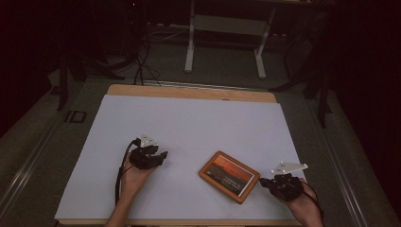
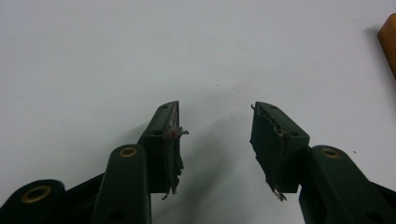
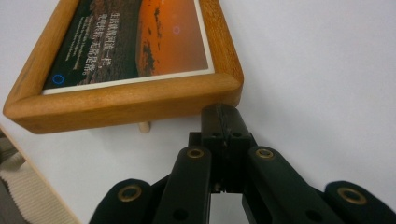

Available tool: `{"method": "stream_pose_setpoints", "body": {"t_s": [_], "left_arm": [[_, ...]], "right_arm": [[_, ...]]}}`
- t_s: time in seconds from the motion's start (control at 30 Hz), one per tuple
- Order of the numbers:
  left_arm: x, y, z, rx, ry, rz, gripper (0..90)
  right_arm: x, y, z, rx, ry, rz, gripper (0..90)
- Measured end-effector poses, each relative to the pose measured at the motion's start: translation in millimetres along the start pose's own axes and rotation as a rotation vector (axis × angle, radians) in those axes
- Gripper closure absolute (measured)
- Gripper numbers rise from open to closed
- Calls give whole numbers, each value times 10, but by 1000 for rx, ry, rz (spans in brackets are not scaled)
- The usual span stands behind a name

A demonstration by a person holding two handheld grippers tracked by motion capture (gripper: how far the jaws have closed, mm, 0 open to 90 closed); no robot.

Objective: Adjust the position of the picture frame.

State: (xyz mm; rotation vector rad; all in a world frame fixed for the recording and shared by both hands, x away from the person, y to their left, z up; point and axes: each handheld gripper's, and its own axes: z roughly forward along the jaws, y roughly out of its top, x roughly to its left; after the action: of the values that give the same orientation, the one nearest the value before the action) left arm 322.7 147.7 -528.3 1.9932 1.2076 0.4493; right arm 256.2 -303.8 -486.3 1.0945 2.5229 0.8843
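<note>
Picture frame (image 3: 126,100), underside shadowed, right tongs (image 3: 223,116) closed at its edge

- We see a picture frame (image 1: 229,176) of warm orange-brown wood, its print an orange sunset over dark ground with white lettering.
- We see a bench (image 1: 189,127) covered in plain pale grey-white, with a light wooden edge.
- Both grippers' fingers (image 2: 164,140) are black.

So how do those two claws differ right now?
The left claw has its jaws apart over bare white table; the right claw has its jaws pressed together. The left claw sits away from the wooden picture frame; the right claw's tip is at its edge. Both are black and hand-held.
</note>
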Motion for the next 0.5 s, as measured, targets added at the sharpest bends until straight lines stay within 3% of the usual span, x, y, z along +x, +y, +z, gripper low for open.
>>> {"method": "stream_pose_setpoints", "body": {"t_s": [0.5], "left_arm": [[-18,9,1,-7,-15,12,524]], "right_arm": [[-90,338,268,2,-9,2,900]]}}
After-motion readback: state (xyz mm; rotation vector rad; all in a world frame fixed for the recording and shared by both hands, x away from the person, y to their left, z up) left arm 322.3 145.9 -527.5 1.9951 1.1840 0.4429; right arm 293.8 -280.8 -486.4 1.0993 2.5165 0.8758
